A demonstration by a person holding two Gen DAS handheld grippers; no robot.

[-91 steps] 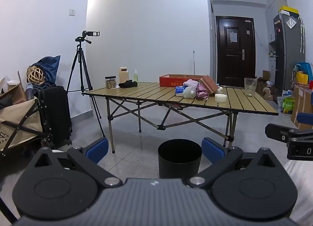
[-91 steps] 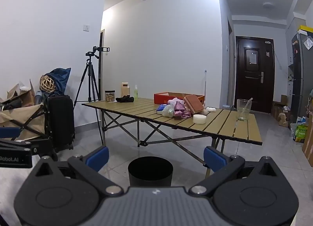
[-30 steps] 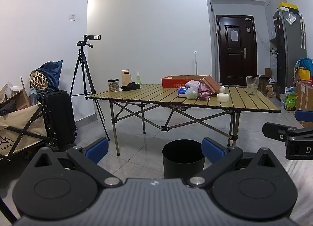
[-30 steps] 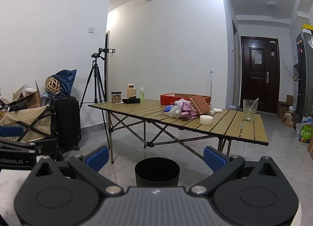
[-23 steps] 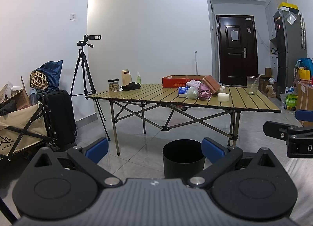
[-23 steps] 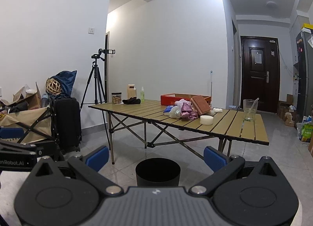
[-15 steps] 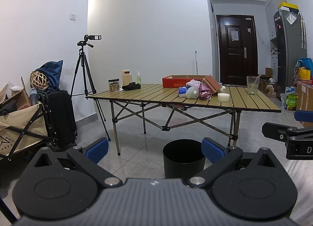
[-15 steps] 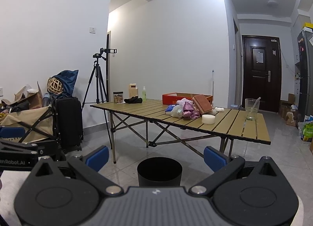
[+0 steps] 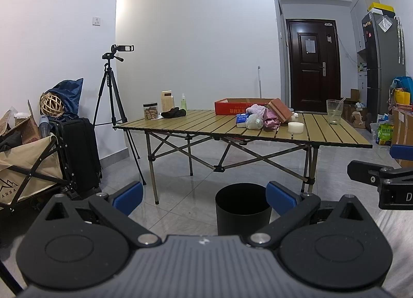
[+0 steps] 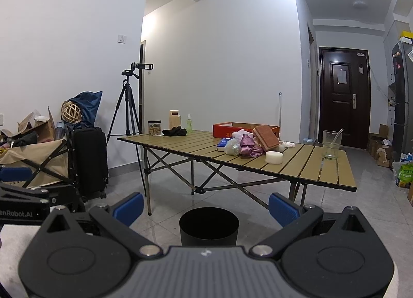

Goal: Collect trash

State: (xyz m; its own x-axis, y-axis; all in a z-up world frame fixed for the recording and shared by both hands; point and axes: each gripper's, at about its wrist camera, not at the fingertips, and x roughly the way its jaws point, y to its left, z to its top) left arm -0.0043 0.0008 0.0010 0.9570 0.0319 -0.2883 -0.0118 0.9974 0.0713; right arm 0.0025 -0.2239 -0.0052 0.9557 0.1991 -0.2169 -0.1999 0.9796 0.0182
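Observation:
A black trash bin stands on the tiled floor in front of a slatted folding table; it also shows in the right wrist view. On the table lies a heap of trash: crumpled pink wrappers, a clear bag, a blue packet and a brown box, with a white round piece beside it. The heap shows in the right wrist view too. My left gripper is open and empty, well short of the bin. My right gripper is open and empty, also far from the table.
A red cardboard tray, jar, bottle, black cloth and a glass cup stand on the table. A tripod with camera, a black suitcase and a folding cart stand left. A dark door and fridge are at the back right.
Both grippers have drifted slightly closer to the table and bin over the last seconds; the view has crept forward. Both stay open and empty.

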